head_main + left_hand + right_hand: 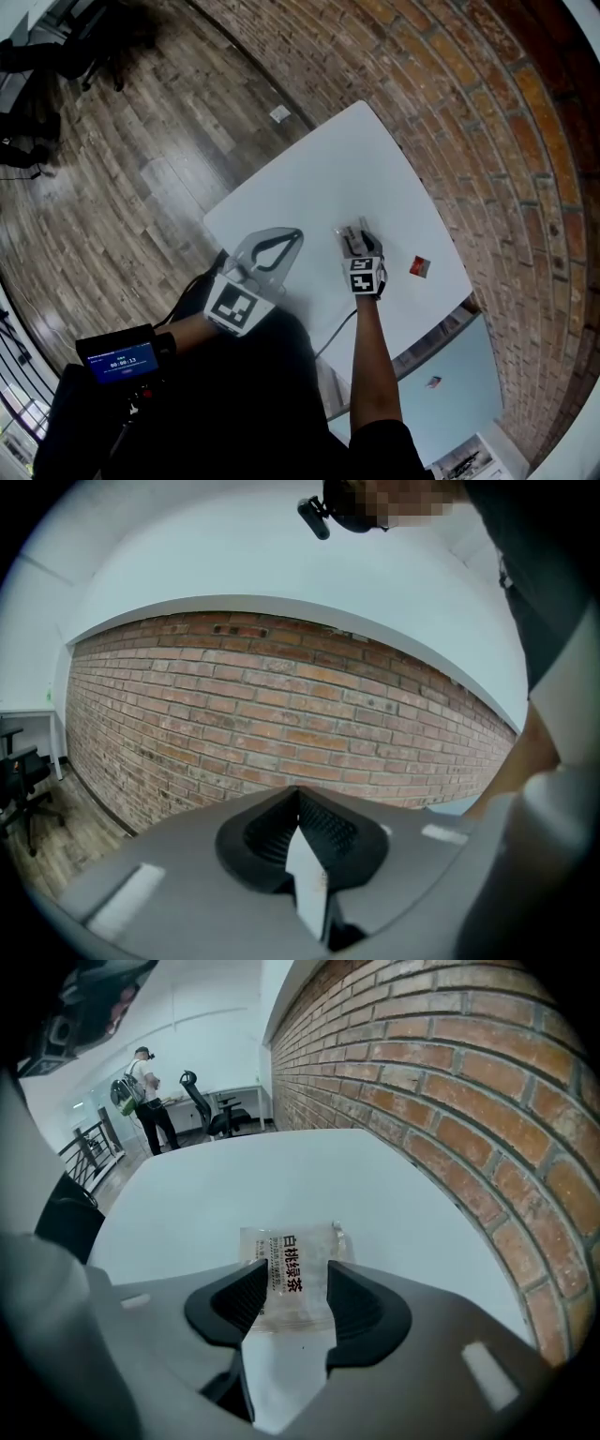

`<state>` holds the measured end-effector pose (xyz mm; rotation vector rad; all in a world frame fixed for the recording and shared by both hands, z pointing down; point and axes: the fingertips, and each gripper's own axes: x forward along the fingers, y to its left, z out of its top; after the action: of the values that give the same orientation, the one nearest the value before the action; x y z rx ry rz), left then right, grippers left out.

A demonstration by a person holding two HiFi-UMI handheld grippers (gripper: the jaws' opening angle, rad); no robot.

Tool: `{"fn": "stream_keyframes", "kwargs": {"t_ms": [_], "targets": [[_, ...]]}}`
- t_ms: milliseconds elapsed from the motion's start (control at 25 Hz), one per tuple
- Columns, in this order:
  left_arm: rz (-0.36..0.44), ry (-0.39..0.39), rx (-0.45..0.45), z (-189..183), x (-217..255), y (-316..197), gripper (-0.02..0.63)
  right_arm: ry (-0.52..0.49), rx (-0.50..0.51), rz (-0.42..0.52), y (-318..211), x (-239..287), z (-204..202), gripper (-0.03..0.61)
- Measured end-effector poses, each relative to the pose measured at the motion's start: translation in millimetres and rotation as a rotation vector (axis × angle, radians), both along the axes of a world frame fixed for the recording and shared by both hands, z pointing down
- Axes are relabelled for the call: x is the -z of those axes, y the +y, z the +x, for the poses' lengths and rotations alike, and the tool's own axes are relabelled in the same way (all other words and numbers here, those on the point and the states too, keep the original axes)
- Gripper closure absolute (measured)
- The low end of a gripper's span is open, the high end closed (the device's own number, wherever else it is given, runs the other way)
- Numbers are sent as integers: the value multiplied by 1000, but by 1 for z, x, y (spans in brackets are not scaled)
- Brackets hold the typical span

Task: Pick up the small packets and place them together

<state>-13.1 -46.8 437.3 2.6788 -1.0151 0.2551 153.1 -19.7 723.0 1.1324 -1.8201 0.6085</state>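
Observation:
A clear small packet (292, 1258) with dark and red print lies flat on the white table (281, 1176). My right gripper (297, 1281) is open over it, one jaw on each side of the packet and neither pad pressing on it. In the head view that right gripper (354, 231) is low over the table (319, 178), and a small red packet (419, 266) lies to its right. My left gripper (285, 238) hangs over the table's near left edge. Its jaws meet at the tips; the left gripper (298, 797) points at the brick wall.
A brick wall (441, 1063) runs close along the table's right side. Another red packet (433, 382) lies on a light blue surface (469, 394) below the table's near right corner. Far off stand a person with a backpack (147, 1082) and an office chair (204, 1102).

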Motion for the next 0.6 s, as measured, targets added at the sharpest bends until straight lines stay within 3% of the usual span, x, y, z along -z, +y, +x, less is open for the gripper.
{"fn": "stream_keyframes", "kwargs": {"t_ms": [440,600], "targets": [[-16,-9,-58,14,-4,15,614,33,247,5,13,0,-16,364],[-16,-2,-40,10,-3,15,614,-12,208,30,13,4,-12,345]]}}
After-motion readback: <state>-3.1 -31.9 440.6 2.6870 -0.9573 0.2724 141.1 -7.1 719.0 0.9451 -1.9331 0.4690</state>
